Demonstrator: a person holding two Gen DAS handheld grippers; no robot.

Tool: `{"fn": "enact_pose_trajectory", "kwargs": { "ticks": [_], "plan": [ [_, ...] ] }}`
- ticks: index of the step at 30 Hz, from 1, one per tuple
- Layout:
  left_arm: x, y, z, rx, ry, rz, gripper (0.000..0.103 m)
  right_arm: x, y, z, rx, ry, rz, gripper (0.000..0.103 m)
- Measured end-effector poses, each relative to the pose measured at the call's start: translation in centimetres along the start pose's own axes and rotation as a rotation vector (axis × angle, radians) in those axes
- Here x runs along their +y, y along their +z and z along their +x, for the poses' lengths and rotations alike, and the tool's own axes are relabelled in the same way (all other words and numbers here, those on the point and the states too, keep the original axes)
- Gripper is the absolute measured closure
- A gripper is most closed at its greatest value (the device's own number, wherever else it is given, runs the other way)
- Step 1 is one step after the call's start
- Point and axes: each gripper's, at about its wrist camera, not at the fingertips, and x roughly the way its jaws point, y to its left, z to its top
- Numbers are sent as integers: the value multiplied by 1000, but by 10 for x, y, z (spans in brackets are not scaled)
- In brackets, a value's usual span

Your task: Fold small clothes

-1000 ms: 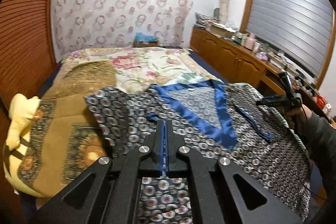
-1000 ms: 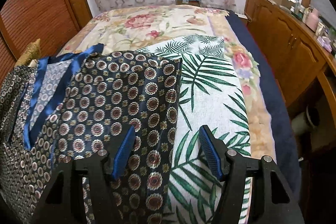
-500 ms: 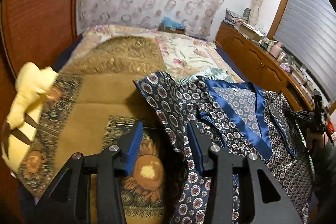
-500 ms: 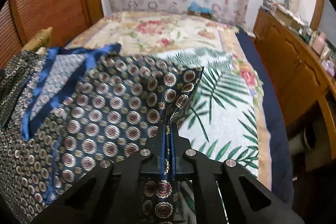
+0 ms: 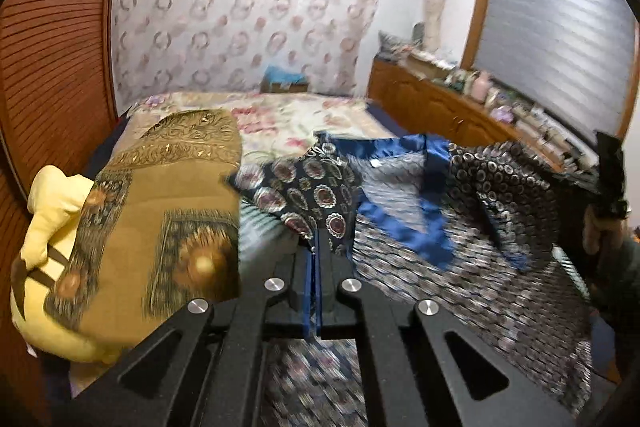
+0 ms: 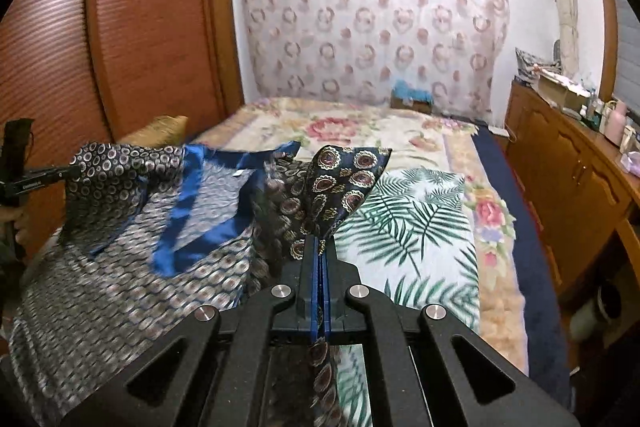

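Note:
A navy vest (image 5: 400,227) with round medallion print and blue satin lining hangs spread above the bed. My left gripper (image 5: 314,251) is shut on its left top corner, which folds over the fingertips. At the far right of the left wrist view, a hand holds my right gripper (image 5: 600,187) against the other corner. In the right wrist view the vest (image 6: 200,227) stretches leftward, and my right gripper (image 6: 321,247) is shut on its right corner. My left gripper (image 6: 68,171) shows at the far left, pinching the fabric.
A brown and gold blanket (image 5: 160,211) and a yellow plush toy (image 5: 52,211) lie left of the vest. A palm-leaf cloth (image 6: 416,219) covers the floral bedspread (image 6: 340,127). A wooden cabinet (image 6: 568,179) runs along the right, a wardrobe (image 6: 140,27) along the left.
My left gripper opened, shifted left, then shut on the vest's left corner. My right gripper shut on the right corner and rose. Both corners now hang raised off the bed.

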Motion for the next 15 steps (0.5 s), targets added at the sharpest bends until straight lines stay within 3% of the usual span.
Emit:
{"fn": "enact_pose_trajectory", "kwargs": {
  "ticks": [8,15],
  "plan": [
    [-2,-48,-62,-33,-23,-41,102,-4,-62,-68,11,17,35,102],
    [15,-84,-88,8,33,-76,102,-12,-102,-114,102,-3,48,102]
  ]
}}
